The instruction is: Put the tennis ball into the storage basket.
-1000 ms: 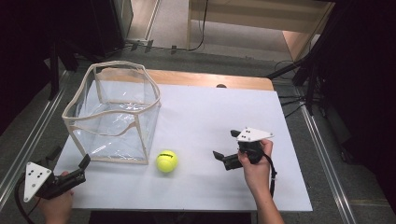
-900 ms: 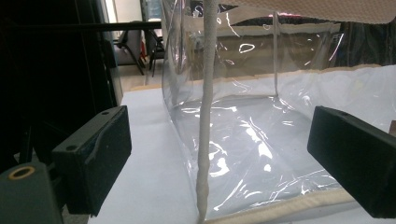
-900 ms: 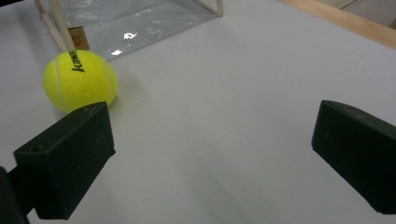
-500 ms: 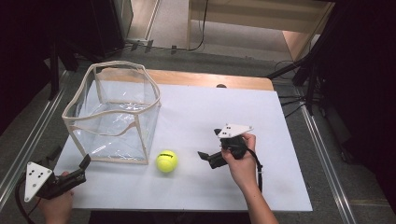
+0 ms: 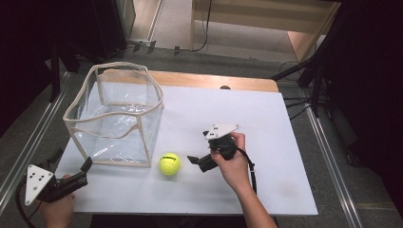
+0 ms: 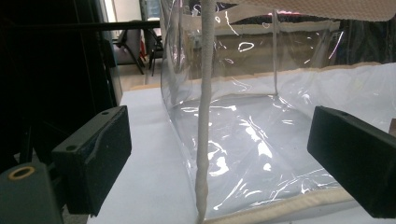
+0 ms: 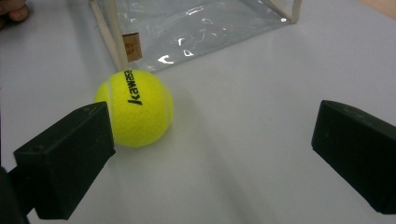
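So far nothing is picked up: the tennis ball [image 5: 169,164] lies on the white table [image 5: 266,123], just ahead of the right gripper [image 5: 194,159], whose jaws stand wide apart and hold nothing. In my judgement the likely aim is to put the ball into the clear bag [image 5: 115,114], so grasping, lifting and dropping all remain. The left gripper [image 5: 86,166] sits at the bag's near corner, also spread wide and empty.

The right gripper view shows the ball [image 7: 135,108] off-centre, close by its left jaw and clear of the other, with black lettering on the felt. The left gripper view shows the bag's corner seam [image 6: 204,116] standing between its jaws, untouched. The high view alone gives the bag's open top and both hands together.
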{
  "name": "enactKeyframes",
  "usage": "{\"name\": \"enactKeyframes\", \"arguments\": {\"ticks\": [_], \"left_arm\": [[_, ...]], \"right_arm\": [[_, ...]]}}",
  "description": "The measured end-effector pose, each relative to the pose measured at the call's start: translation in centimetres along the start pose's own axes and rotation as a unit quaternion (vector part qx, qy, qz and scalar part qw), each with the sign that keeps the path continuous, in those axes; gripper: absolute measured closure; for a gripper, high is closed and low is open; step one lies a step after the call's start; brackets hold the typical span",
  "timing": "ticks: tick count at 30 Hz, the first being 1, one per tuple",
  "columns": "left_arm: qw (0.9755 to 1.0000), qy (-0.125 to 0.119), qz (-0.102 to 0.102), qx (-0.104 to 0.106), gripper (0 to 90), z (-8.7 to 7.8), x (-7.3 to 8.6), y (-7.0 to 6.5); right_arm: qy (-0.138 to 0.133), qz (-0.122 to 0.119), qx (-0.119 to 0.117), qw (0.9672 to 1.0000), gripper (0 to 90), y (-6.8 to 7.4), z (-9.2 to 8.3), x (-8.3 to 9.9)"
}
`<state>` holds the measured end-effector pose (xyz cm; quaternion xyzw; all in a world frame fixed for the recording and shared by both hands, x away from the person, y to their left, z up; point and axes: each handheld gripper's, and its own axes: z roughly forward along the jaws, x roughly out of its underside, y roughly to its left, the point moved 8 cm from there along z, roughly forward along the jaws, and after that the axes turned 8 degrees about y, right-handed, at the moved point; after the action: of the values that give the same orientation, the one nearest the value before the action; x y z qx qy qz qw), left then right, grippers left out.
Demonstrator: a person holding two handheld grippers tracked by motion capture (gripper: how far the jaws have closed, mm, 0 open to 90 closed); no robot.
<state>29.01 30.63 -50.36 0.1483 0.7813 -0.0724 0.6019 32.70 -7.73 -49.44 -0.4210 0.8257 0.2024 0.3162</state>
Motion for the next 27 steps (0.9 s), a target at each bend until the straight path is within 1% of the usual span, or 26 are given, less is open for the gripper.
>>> {"name": "enactKeyframes", "arguments": {"ticks": [4, 11, 13, 15, 16, 18, 20, 21, 23, 25, 26, 27], "left_arm": [[1.0000, -0.002, -0.002, 0.002, 6.8, 0.0, 0.0, 0.0], [1.0000, 0.000, 0.000, 0.000, 6.8, 0.0, 0.0, 0.0], [1.0000, -0.001, -0.001, 0.001, 6.7, 0.0, 0.0, 0.0], [1.0000, -0.001, -0.002, 0.001, 6.8, 0.0, 0.0, 0.0], [1.0000, -0.001, -0.002, 0.001, 6.8, 0.0, 0.0, 0.0], [1.0000, 0.000, -0.001, 0.001, 6.8, 0.0, 0.0, 0.0], [1.0000, -0.001, -0.001, 0.001, 6.8, 0.0, 0.0, 0.0], [1.0000, 0.000, -0.001, 0.001, 6.7, 0.0, 0.0, 0.0], [1.0000, 0.000, -0.001, 0.001, 6.7, 0.0, 0.0, 0.0], [1.0000, -0.001, 0.001, 0.002, 6.7, 0.1, 0.0, 0.0], [1.0000, -0.001, 0.002, 0.002, 6.7, 0.1, 0.0, 0.0], [1.0000, -0.001, 0.002, 0.002, 6.7, 0.1, 0.0, 0.0]], "right_arm": [[0.011, -0.004, -0.010, 0.9999, 0.0, 0.6, 0.7, -0.4], [0.029, -0.019, -0.025, 0.9991, 0.0, 1.5, 1.7, -0.9], [0.038, -0.029, -0.032, 0.9984, 0.0, 1.9, 2.2, -1.1], [0.046, -0.031, -0.036, 0.9978, 0.0, 2.3, 2.6, -1.2], [0.046, -0.031, -0.036, 0.9978, 0.0, 2.3, 2.6, -1.2], [0.054, -0.043, -0.043, 0.9967, 0.0, 2.7, 3.1, -1.4], [0.058, -0.043, -0.044, 0.9964, 0.0, 2.9, 3.3, -1.4], [0.062, -0.050, -0.049, 0.9956, 0.0, 3.2, 3.6, -1.5], [0.066, -0.051, -0.049, 0.9953, 0.0, 3.3, 3.7, -1.6], [0.073, -0.059, -0.052, 0.9942, 0.0, 3.6, 4.2, -1.6], [0.075, -0.058, -0.053, 0.9940, 0.0, 3.8, 4.4, -1.7], [0.076, -0.063, -0.054, 0.9937, 0.0, 3.8, 4.5, -1.7]]}}
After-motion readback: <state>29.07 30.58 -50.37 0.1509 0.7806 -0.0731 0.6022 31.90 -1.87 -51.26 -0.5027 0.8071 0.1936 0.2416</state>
